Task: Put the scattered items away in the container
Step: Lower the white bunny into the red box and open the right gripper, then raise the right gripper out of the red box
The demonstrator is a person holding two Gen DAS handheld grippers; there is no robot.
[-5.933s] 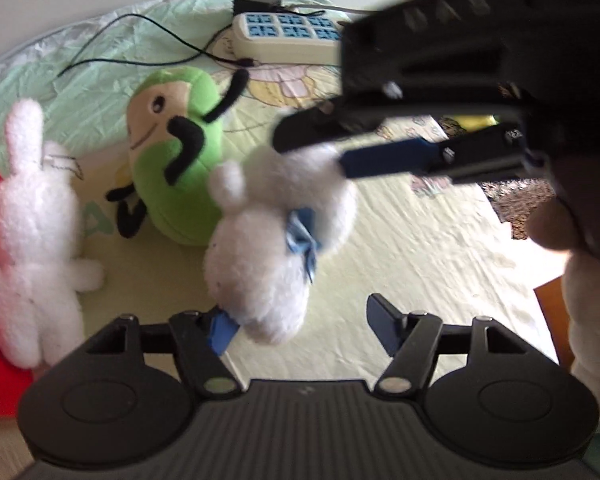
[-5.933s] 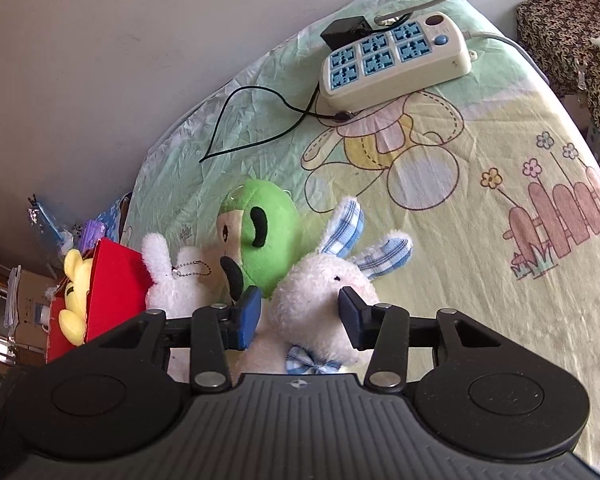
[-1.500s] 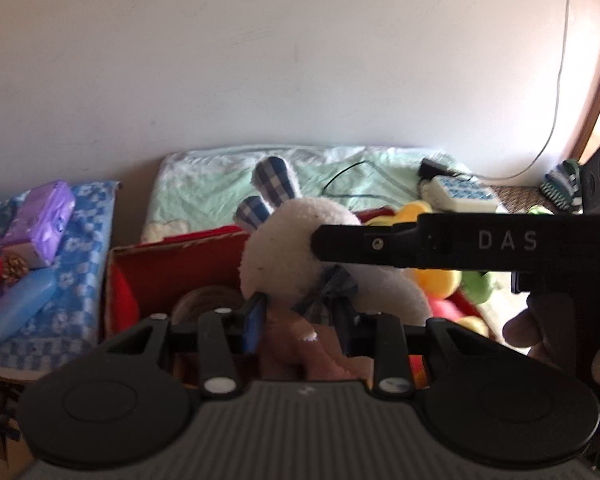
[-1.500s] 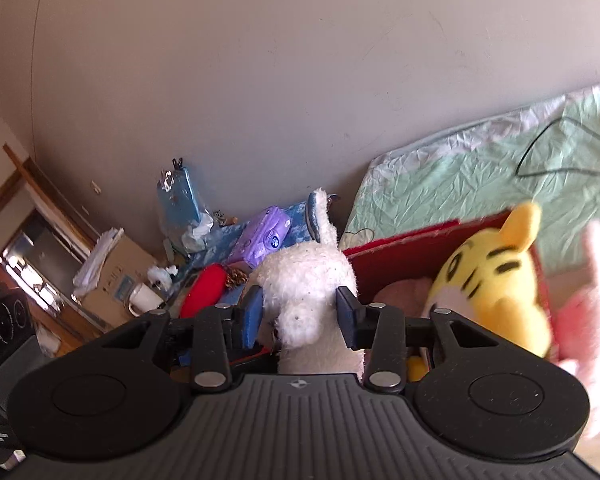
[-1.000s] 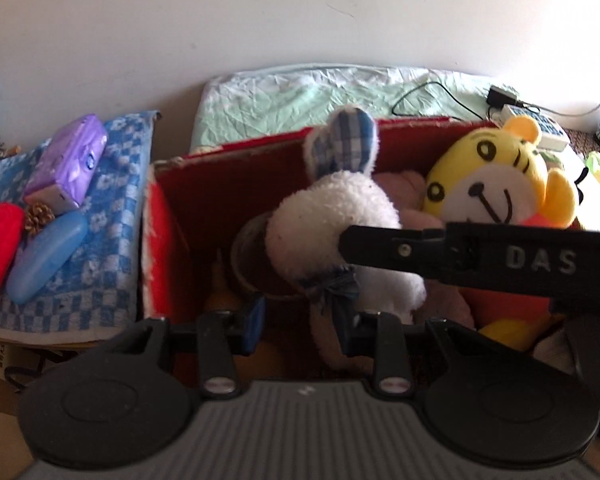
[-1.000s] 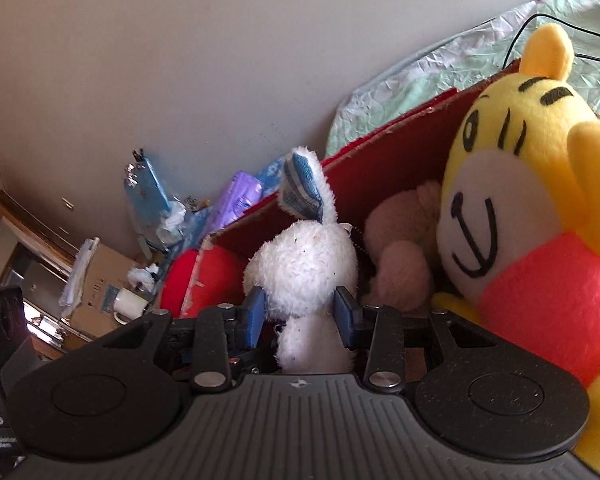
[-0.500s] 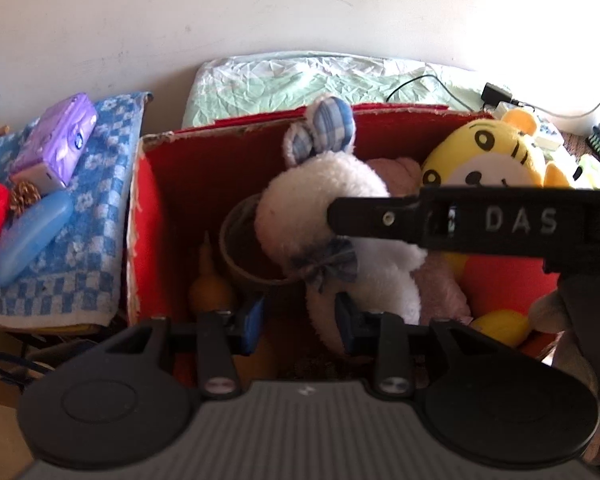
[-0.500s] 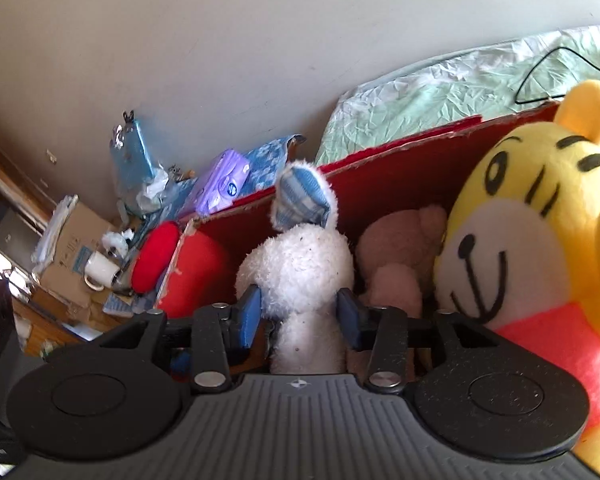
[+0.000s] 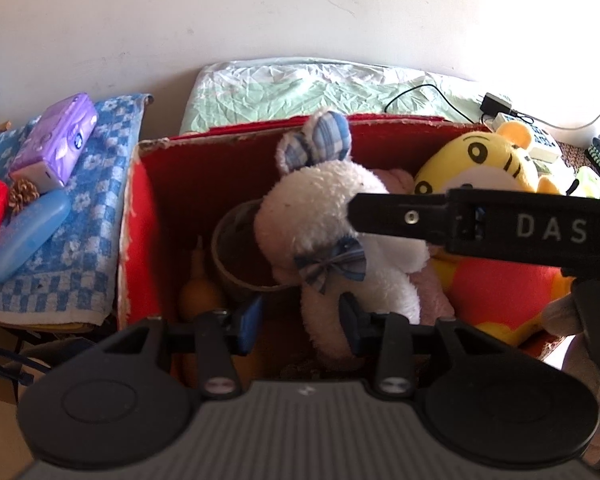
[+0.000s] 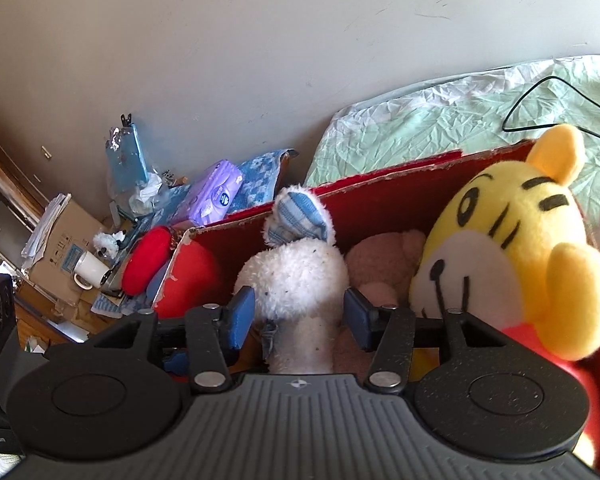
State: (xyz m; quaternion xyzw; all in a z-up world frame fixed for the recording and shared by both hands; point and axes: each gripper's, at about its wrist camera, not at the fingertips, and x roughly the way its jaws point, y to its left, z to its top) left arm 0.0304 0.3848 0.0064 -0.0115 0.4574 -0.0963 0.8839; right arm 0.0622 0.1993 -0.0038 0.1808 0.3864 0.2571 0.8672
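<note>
The right gripper (image 10: 299,317) was opening, its pads standing just clear of the white rabbit plush (image 10: 298,280) between them. The left gripper (image 9: 300,316) was also opening, the rabbit's lower body beside its right pad, no pressure evident. The rabbit sat inside the red box (image 9: 140,216), next to a yellow tiger plush (image 9: 484,184) and a brown cup (image 9: 236,256).

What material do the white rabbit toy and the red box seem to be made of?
White rabbit toy: soft plush with curly, matt pile; its ears and bow look like checked woven cloth. Red box: probably cardboard, since its torn rim shows pale, rough fibre.
</note>
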